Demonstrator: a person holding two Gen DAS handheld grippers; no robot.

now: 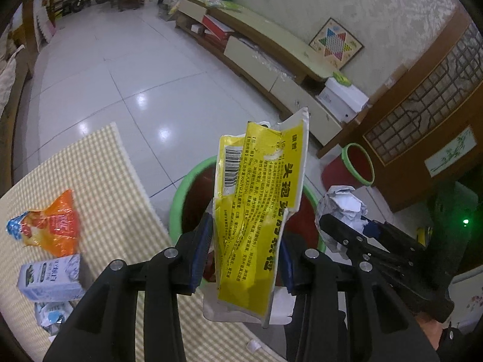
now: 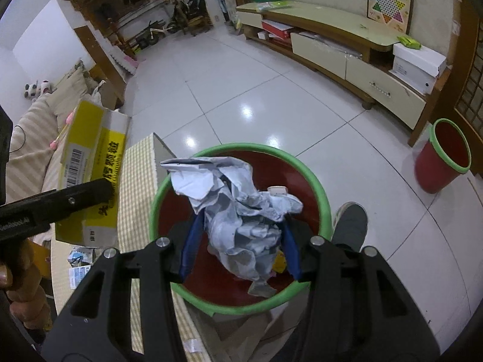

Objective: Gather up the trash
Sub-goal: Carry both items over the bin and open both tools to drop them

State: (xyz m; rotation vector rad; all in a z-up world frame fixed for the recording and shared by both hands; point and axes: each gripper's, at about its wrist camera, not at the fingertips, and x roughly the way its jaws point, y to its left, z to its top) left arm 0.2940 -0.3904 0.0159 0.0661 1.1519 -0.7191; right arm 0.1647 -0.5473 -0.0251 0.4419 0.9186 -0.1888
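My left gripper (image 1: 244, 250) is shut on a flattened yellow medicine box (image 1: 256, 211) and holds it upright over the red bin with a green rim (image 1: 178, 199). My right gripper (image 2: 240, 241) is shut on a crumpled white paper wad (image 2: 238, 208) and holds it directly above the same bin (image 2: 241, 147). The right gripper with the wad also shows in the left wrist view (image 1: 341, 211), just right of the yellow box. The yellow box shows in the right wrist view (image 2: 90, 166) at the left.
An orange snack wrapper (image 1: 51, 226), a white carton (image 1: 51, 277) and a blue-white wrapper (image 1: 51, 316) lie on the checked table cloth (image 1: 120, 211). A second red bin (image 2: 440, 157) stands by the wooden screen. A shoe (image 2: 350, 223) is beside the near bin.
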